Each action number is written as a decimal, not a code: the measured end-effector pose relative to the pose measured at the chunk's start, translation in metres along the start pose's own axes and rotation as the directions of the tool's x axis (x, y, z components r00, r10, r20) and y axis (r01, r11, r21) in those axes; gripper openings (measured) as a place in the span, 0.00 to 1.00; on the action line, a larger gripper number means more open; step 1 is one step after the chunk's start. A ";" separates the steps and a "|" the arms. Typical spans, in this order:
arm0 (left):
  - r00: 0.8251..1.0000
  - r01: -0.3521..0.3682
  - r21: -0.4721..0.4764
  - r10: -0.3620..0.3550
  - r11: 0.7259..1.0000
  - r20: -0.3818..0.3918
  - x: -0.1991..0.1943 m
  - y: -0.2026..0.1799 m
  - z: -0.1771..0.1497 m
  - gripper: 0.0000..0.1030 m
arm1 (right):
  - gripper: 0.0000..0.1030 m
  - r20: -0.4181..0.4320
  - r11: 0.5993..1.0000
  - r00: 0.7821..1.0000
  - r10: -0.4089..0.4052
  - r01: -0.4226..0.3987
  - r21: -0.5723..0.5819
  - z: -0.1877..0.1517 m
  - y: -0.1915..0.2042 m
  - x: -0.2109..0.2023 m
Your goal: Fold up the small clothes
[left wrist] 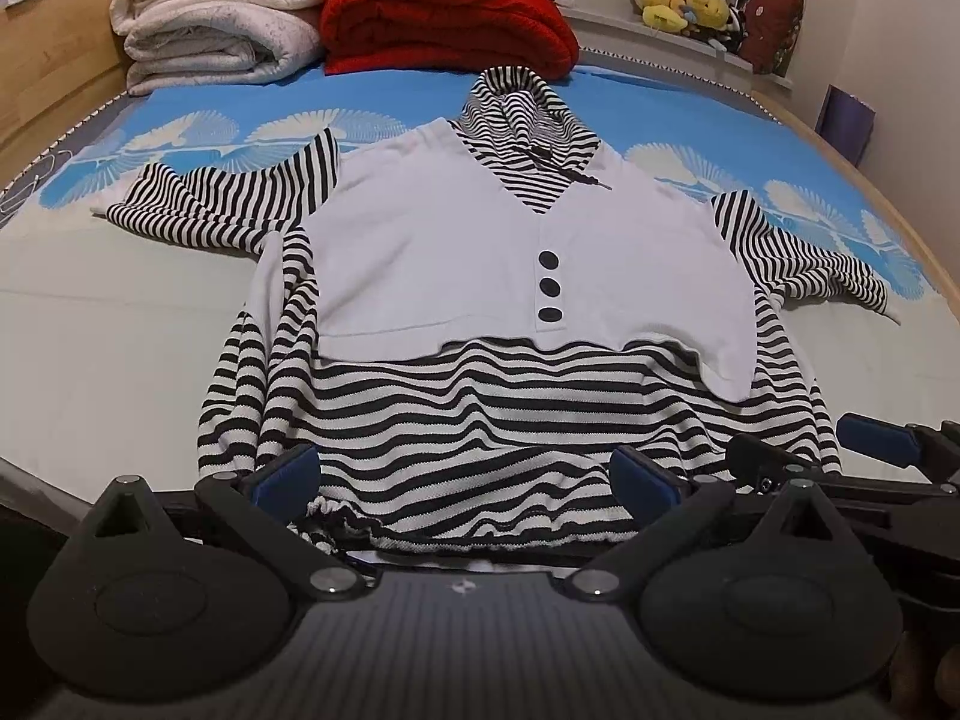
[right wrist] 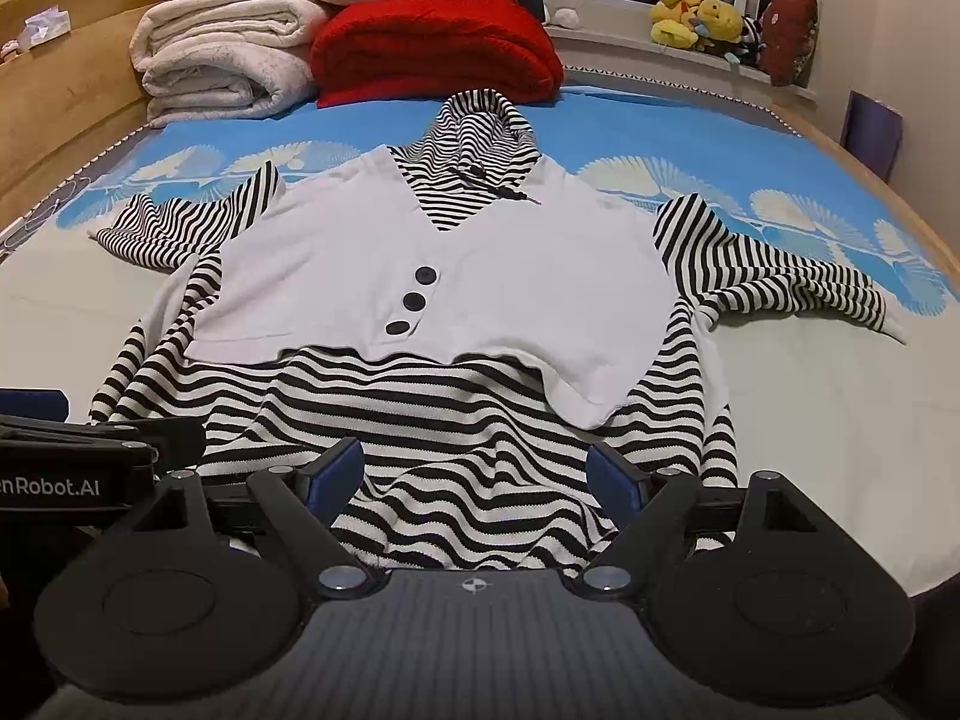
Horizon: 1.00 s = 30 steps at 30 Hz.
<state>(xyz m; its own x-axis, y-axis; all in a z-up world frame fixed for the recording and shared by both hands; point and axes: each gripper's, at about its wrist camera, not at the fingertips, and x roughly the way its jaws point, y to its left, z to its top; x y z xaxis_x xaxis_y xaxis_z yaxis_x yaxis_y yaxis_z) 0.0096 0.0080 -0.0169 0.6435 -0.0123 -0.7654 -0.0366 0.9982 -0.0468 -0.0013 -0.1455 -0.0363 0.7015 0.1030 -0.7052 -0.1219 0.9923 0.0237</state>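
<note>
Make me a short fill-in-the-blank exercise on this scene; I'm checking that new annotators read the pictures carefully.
1. The white panel on the striped top carries ___ dark buttons.
2. The folded blanket behind the hood is ___.
3. Both tongs, left and right, are ___ at the top's hem.
4. The yellow plush toys sit on the ___.

Missing words: three; red; open; windowsill

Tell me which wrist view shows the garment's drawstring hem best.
The left wrist view. There the gathered drawstring hem runs in plain sight between the open fingers of the left gripper, along the near edge of the striped top. In the right wrist view, the right gripper and its body cover most of that edge; no gathering shows.
</note>
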 end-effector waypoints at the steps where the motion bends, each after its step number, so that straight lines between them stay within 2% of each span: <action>1: 1.000 0.000 0.000 0.000 1.000 -0.001 0.000 0.000 0.000 0.99 | 0.80 -0.001 1.000 1.000 0.000 0.000 0.000 0.000 0.000 0.000; 30: 1.000 -0.001 -0.004 0.001 1.000 -0.013 0.001 -0.001 -0.003 0.99 | 0.81 -0.010 1.000 1.000 -0.004 0.004 -0.003 0.000 0.000 0.001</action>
<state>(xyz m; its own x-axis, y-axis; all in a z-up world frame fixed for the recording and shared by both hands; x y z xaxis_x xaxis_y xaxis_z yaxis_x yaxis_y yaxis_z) 0.0084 0.0070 -0.0198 0.6332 -0.0125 -0.7739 -0.0397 0.9980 -0.0486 -0.0012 -0.1455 -0.0369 0.6946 0.0982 -0.7126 -0.1209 0.9925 0.0189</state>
